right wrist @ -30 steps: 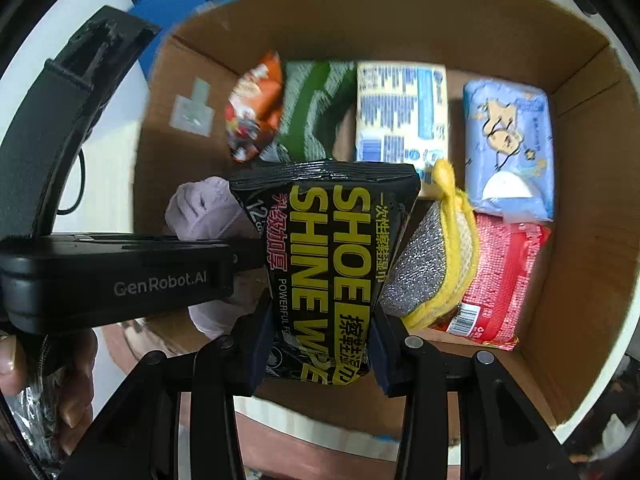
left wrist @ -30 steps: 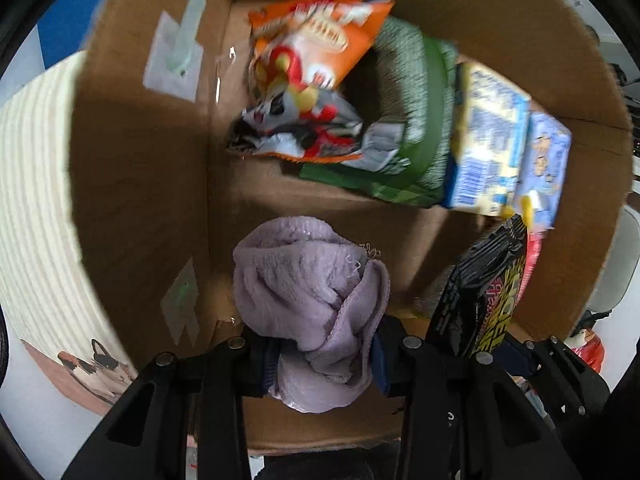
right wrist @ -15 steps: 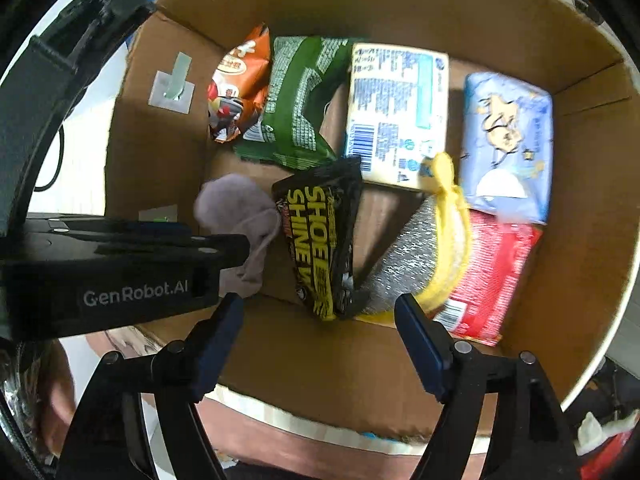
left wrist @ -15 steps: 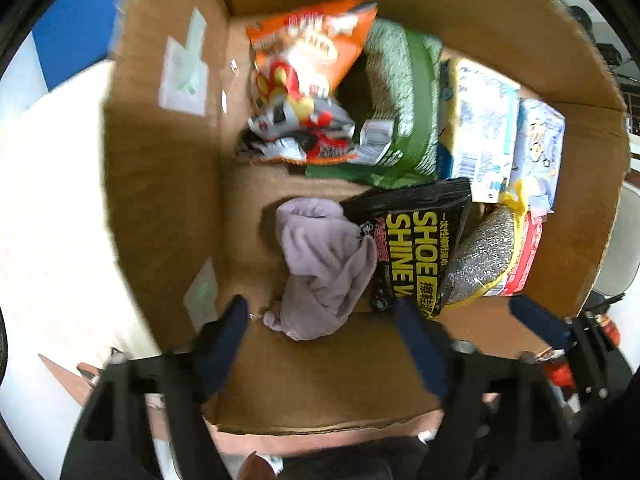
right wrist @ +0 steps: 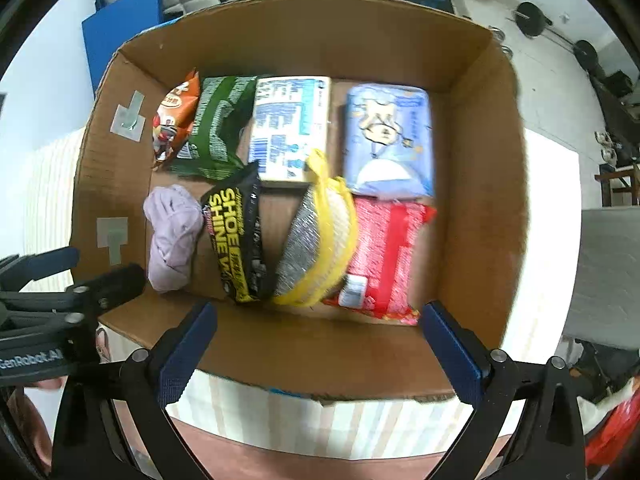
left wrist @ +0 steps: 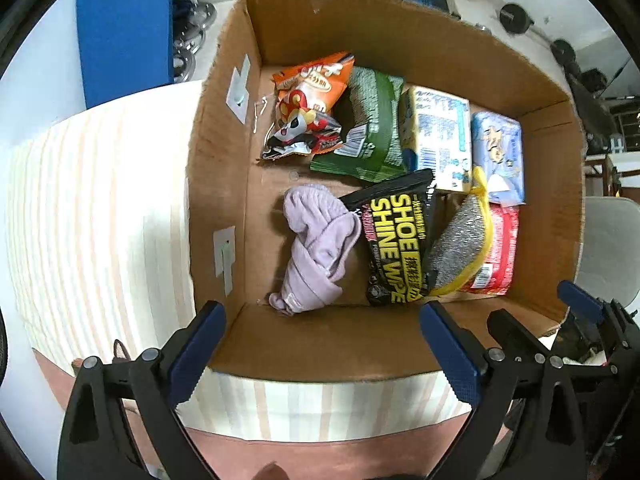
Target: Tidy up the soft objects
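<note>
Lift both claws straight up from the cardboard box and do not catch its near wall, because I judge the placing step is finished. Your left claw and right claw are both spread wide, hold nothing and touch nothing. The lilac cloth lies inside at 9 o'clock, touching the shoe wipe pack that leans at the centre.

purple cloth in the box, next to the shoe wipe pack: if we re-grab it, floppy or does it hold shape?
Probably floppy: the purple cloth lies bunched in soft folds against the shoe wipe pack, so its ends would likely droop. It looks light and fuzzy, so slipping seems unlikely. Pushed, it would probably crumple rather than slide.
</note>
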Motion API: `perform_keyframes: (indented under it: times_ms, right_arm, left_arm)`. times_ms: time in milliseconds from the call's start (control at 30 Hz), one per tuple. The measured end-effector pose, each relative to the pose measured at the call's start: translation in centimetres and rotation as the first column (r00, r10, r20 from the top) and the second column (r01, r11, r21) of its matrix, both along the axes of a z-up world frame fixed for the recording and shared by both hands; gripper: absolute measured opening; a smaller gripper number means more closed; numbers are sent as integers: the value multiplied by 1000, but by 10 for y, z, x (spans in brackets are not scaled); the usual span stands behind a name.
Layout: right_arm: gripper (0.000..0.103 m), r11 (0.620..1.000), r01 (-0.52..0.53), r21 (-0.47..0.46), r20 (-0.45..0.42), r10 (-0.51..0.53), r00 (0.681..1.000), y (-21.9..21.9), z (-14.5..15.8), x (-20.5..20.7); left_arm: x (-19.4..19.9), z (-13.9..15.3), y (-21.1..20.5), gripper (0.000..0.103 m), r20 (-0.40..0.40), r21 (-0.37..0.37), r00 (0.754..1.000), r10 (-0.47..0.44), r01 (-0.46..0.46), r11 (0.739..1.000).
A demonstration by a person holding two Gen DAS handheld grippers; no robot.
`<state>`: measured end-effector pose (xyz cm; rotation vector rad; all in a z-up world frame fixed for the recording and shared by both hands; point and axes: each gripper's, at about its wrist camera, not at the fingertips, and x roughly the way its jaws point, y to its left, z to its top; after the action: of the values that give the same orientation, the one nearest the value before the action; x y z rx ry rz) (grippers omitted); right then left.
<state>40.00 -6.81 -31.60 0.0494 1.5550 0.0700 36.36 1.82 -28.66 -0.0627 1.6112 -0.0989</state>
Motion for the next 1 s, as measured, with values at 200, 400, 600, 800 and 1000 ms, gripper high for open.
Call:
perform_keyframes:
  times_ms: [200,400,600,800,1000]
  right_arm:
    - [103,999,26,-21,69,-25,997,-12,26,-20]
    - [103,999,33,-20,163,-30,986,-18,70,-50]
    - [103,999,42,15,250,-44,967,-25,115,-91]
    - [103,998,52,25,357,-58,932,-35,163,-148]
    - [103,998,44,44,409,-59,910,-45,203,-200]
  left_arm:
    - [-21,32,-2,100,99,28,995,11,-13,1000]
    - [-48,73,-10,100,234,77,972,-16,-2,997]
    - [-93,133,-18,100,379,102,925,-32,-7,995]
    - [-145,185,-25,100,476,91,878,-36,-9,996]
    - [-195,222,-28,100,539,83,842,-34,-13,996]
